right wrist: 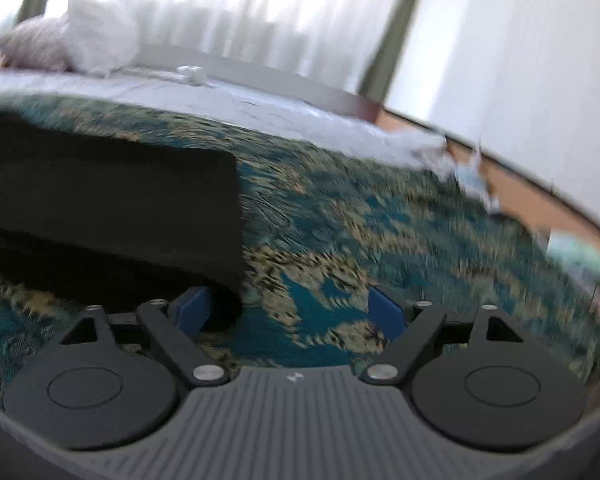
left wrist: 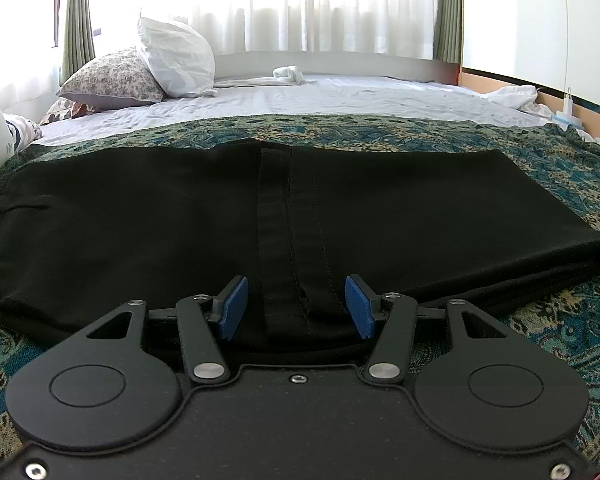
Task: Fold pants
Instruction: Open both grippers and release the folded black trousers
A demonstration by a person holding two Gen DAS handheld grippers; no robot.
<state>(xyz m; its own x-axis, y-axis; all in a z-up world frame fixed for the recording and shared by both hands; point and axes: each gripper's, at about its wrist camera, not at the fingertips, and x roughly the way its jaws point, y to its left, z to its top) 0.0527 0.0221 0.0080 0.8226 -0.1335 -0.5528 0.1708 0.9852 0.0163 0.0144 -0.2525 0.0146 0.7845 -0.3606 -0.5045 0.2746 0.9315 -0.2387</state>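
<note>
Pants (left wrist: 140, 232) lay folded between spread left tongs (left wrist: 296, 306); spread right tongs (right wrist: 288, 312) risked snagging the fold's corner.

The left gripper (left wrist: 296, 306) points forward and slightly down, its blue-padded fingers (left wrist: 233, 307) held about half apart, level with each other. The right gripper (right wrist: 288, 312) is tilted, rolled a little to one side, its fingers (right wrist: 385, 309) spread wide. The right view is blurred.
</note>
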